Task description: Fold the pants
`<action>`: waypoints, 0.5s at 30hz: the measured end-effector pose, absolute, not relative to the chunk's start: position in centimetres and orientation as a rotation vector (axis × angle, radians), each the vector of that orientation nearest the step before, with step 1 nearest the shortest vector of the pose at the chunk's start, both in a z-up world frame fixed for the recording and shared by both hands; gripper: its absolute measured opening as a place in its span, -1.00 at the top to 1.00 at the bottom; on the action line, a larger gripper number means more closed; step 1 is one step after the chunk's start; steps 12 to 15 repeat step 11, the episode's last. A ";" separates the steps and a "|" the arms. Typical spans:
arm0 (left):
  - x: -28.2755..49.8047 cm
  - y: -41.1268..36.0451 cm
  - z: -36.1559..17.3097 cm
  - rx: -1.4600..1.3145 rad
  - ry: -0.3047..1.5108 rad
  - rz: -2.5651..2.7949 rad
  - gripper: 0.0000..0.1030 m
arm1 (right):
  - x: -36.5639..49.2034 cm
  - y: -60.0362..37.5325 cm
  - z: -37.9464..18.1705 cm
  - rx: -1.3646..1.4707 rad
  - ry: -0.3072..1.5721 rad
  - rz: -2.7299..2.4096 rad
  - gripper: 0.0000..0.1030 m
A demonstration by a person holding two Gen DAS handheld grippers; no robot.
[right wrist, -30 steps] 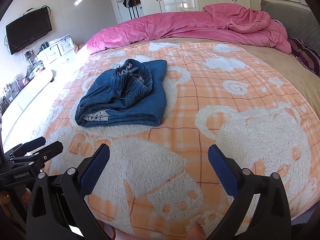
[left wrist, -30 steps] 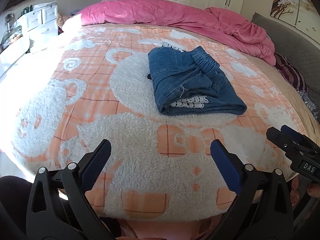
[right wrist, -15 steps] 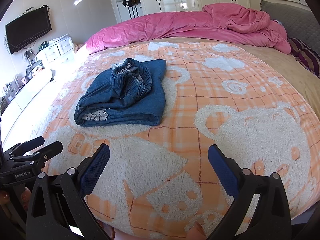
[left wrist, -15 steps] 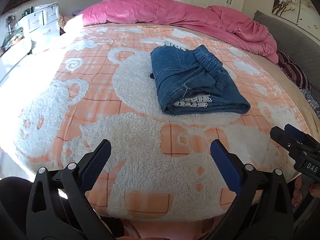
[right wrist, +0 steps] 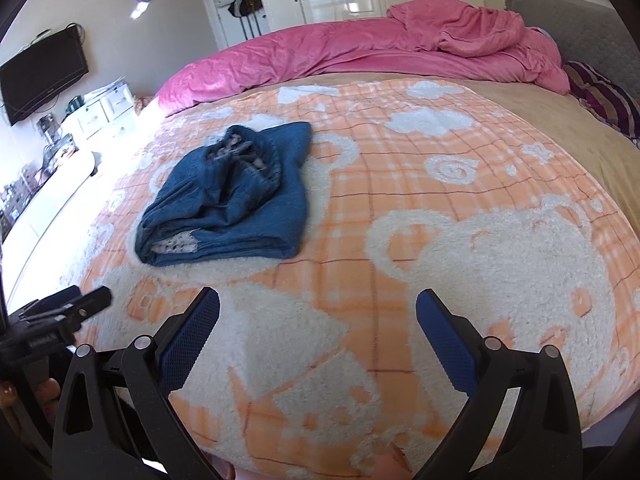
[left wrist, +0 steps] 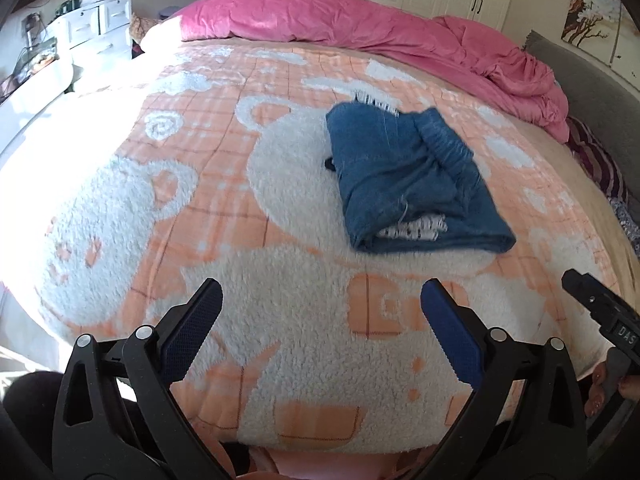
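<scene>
I hold my left gripper point(left wrist: 321, 300) over the near edge of the bed, its two blue-padded fingers point(left wrist: 192, 326) spread wide with nothing between them, only the fleecy orange and white blanket point(left wrist: 224, 184) showing in the gap. My right gripper point(right wrist: 318, 310) hangs over the same near edge, further toward the bed's right side, and it too is spread apart and empty. Each tool shows in the other's camera: the tip of the right one pokes in at the right edge of the left view, and the left one sits low at the left edge of the right view, with my fingers wrapped on its handle. The pants point(left wrist: 412, 180) lie folded into a thick blue denim bundle on the blanket, about the middle of the bed, well apart from both grippers. The gathered waistband sits bunched on top of the bundle, and a strip of white patterned lining peeks out of the fold on the side facing me. Past the pants, along the far edge of the bed, a pink duvet point(left wrist: 360, 24) is heaped in a long roll. A grey headboard point(right wrist: 580, 28) runs along the right side, with a striped pillow point(right wrist: 604, 96) just before it.
</scene>
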State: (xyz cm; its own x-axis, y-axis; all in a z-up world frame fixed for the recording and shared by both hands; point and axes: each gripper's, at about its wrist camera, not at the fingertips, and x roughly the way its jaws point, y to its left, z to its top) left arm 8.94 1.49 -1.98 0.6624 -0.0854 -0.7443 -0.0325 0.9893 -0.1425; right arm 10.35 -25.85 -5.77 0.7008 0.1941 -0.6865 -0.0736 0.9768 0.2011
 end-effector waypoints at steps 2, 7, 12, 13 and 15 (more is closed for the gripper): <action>10.7 3.2 -0.1 -0.137 0.833 -0.009 -0.82 | 11.5 -28.3 -5.0 0.216 0.797 0.122 -0.91; 18.9 11.6 1.0 -0.141 0.915 0.193 -0.82 | 15.7 -37.4 -3.2 0.259 0.828 -0.046 -0.91; 25.3 17.6 -0.7 -0.095 0.911 0.366 -0.82 | 20.3 -44.9 -4.5 0.256 0.877 -0.236 -0.91; 25.3 17.6 -0.7 -0.095 0.911 0.366 -0.82 | 20.3 -44.9 -4.5 0.256 0.877 -0.236 -0.91; 25.3 17.6 -0.7 -0.095 0.911 0.366 -0.82 | 20.3 -44.9 -4.5 0.256 0.877 -0.236 -0.91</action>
